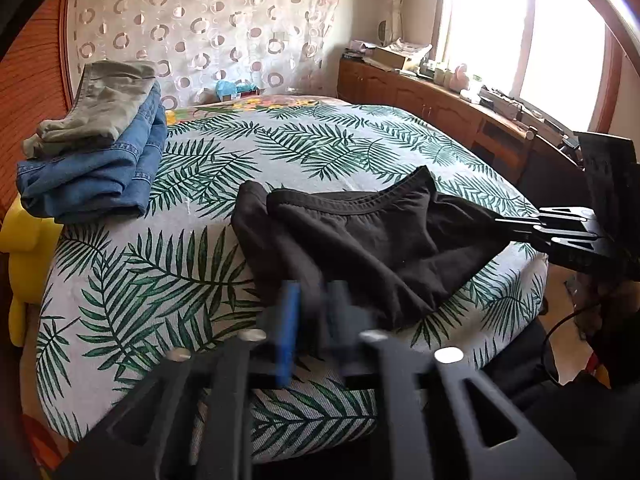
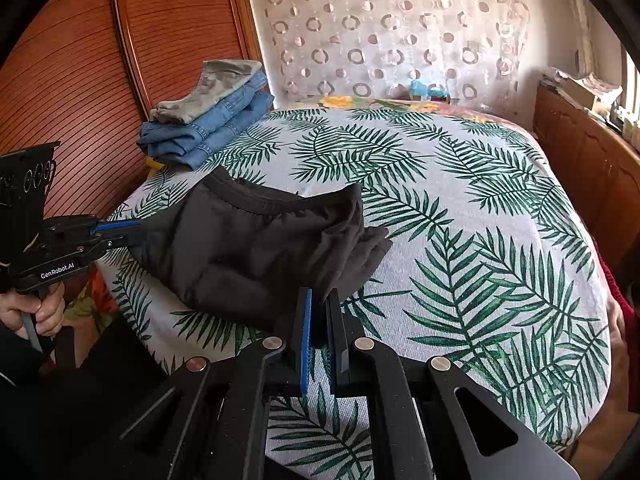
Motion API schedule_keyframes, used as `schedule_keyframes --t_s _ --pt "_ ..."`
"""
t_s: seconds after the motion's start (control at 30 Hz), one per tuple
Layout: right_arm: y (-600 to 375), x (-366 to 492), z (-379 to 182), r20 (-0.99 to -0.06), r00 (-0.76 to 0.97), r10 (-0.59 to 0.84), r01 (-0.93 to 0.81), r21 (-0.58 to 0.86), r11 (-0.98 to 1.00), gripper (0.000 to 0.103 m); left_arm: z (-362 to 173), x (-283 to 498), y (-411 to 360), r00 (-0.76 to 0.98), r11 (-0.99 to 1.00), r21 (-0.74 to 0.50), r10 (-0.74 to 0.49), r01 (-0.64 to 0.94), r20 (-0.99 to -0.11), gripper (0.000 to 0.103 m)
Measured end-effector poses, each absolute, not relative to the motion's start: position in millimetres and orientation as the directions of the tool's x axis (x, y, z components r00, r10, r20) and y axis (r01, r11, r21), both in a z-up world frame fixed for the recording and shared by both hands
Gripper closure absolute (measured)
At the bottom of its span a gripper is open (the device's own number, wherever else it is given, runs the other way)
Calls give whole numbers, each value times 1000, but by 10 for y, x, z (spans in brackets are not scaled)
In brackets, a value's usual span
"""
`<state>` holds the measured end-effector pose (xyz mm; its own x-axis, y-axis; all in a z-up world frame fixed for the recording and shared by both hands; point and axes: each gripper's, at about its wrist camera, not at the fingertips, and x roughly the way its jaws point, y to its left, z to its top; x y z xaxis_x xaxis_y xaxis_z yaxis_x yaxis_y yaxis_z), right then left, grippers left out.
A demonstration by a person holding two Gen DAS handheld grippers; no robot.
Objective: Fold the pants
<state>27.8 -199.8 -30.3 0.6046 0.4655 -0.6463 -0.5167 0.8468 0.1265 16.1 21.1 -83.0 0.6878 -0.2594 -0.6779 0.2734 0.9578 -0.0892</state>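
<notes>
Quick read: black pants (image 1: 360, 240) are light, limp knit. No stiffness, so they sag and bunch wherever they aren't held. Matte cloth, so I'd expect it to stay in the pads rather than slip. Nothing fragile.

Location: on the palm-print bed cover (image 1: 320, 140), on the viewer's side of the folded stack (image 1: 92, 160) and well apart from it. They're half-folded and rumpled, with the elastic waistband (image 1: 360, 202) on the edge facing the stack and forming a raised ridge.

Where to grab: my call is the waistband corners or a doubled hem. Those seams are thicker and give the pads something to bite. A single layer mid-panel would just tent up and drag the layers apart.

Right gripper (image 1: 502, 226): closed down, pinching the end of the pants farthest from the stack. Cloth pulls into a taut point at its tips, so it's carrying that corner.

Left gripper (image 2: 134, 234): at the end of the pants nearer the stack, jaws partly apart. Pants' edge sits between the fingers, but the gap looks wider than the cloth, so I read it as not clamping. Its own view is motion-blurred, so that's from the right wrist view only.

Risk: with only one end held, the loose end could slump and undo the fold.
</notes>
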Motion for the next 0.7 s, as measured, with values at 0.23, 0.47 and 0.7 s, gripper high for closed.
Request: schedule_keyframes --t_s 0.23,0.47,0.7 --pt "-1985 264 -263 -642 630 436 -504 88 859 89 -816 242 236 702 962 -94 -253 257 -666 33" --pt "-1957 371 -222 -627 653 425 -502 63 863 68 -807 466 250 708 966 -90 -241 244 -664 33" --pt "-1762 805 -315 -632 628 454 -513 102 852 68 -850 754 273 708 971 -75 -219 228 -671 33"
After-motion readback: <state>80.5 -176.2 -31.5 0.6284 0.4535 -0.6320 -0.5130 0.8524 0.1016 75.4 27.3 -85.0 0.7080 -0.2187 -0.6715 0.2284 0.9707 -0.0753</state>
